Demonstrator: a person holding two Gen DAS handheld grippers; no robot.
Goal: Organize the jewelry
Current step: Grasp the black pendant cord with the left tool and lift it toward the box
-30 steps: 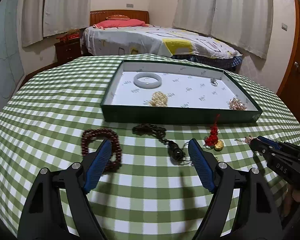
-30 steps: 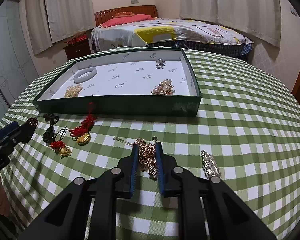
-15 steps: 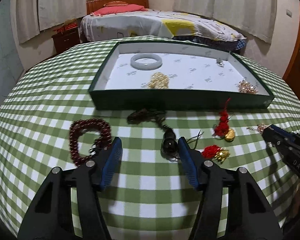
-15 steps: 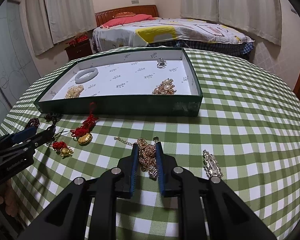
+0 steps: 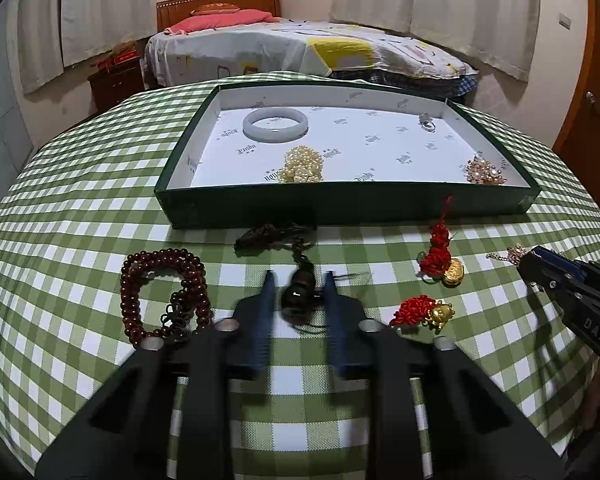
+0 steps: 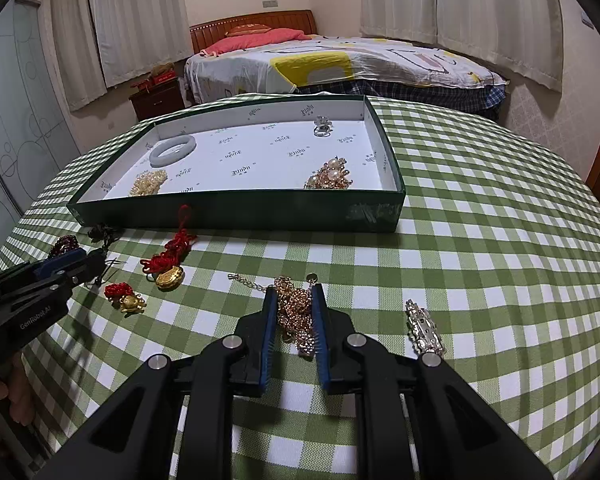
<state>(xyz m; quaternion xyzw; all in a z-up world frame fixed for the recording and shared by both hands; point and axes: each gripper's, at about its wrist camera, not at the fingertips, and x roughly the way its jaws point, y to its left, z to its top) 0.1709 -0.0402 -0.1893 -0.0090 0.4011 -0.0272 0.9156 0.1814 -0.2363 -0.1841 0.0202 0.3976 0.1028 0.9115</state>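
Honestly the risk I'd watch is both grabs going a bit wrong at once. The left gripper (image 5: 296, 300) has its jaws narrowed around the dark bead pendant (image 5: 298, 292) but blurred and, far as I can tell, not quite pinching it; its tasselled cord (image 5: 274, 236) trails off toward 12 o'clock right up against the front wall of the green tray (image 5: 340, 208), so a lift could drag the cord, or the round bead could squirt out from between the pads. The right gripper (image 6: 294, 312) looks clamped on the gold chain necklace (image 6: 294, 306), with the clasp end lying loose on the tabletop (image 6: 480, 240) toward 10 o'clock, so that tail could hook on the tray rim going in, or the heap could slip through, since it's a slinky pile of fine links. The silver brooch (image 6: 424, 328) sits near its right finger at about 3 o'clock and might get nudged. Looks-wise: the pendant is glossy, near black, and the necklace is a rose-gold tangle with a little disc tag. Loose nearby are the dark red bead bracelet (image 5: 164, 292) at the left gripper's 9 o'clock and two red-knot gold charms (image 5: 440, 256) at its 3 o'clock. Already in the tray: a pale jade bangle (image 5: 276, 128), pearls (image 5: 302, 166), a ring (image 5: 427, 123) and a pearl-and-gold cluster (image 5: 484, 170).
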